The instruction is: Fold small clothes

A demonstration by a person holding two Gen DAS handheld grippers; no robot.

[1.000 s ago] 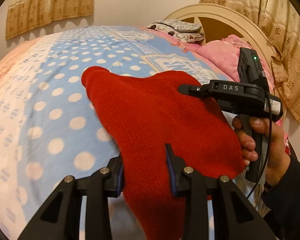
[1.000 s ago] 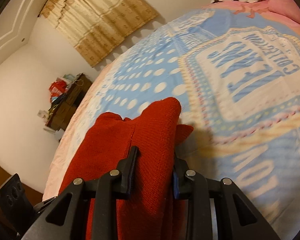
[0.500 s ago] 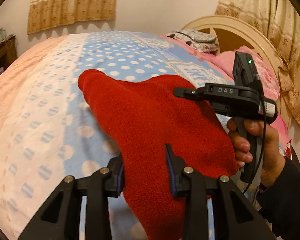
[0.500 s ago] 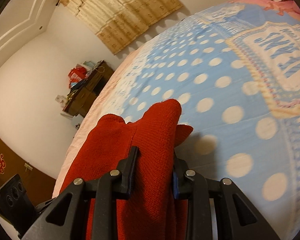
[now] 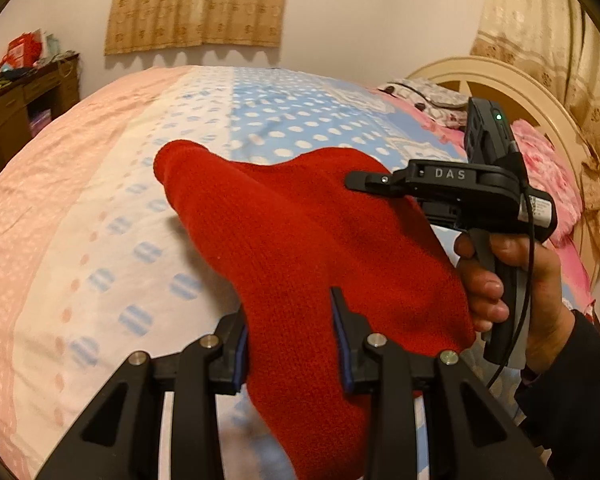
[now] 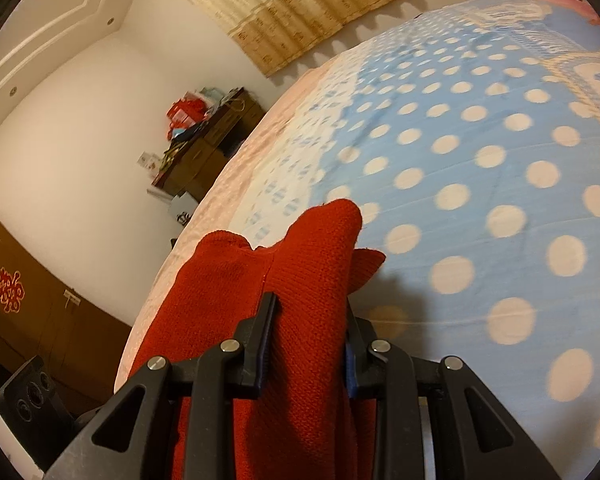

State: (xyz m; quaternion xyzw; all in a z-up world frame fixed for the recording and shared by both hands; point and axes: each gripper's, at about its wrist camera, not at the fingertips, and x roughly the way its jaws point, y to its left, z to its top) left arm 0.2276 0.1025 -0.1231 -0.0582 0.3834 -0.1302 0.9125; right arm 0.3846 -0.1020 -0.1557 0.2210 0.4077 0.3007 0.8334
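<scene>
A red knitted garment (image 5: 300, 248) hangs above the bed, stretched between both grippers. My left gripper (image 5: 290, 320) is shut on its near edge, the cloth bunched between the blue pads. In the left wrist view a hand holds the right gripper's black body (image 5: 460, 188) at the garment's right side; its fingertips are hidden behind the cloth. In the right wrist view my right gripper (image 6: 310, 320) is shut on a thick fold of the red garment (image 6: 308, 264), which pokes out past the fingers. The left gripper's camera block (image 6: 32, 396) shows at the lower left.
Below lies a bed with a blue polka-dot quilt (image 6: 480, 168) and a pink and white border (image 5: 60, 216). A cream headboard (image 5: 512, 80) and pink pillows (image 5: 544, 164) are at the right. A dark wooden cabinet (image 6: 204, 152) with clutter stands by the wall, under beige curtains (image 5: 200, 0).
Both grippers have carried the red garment sideways over the bed, away from the headboard toward the pink border and the cabinet. Both grips are unchanged.
</scene>
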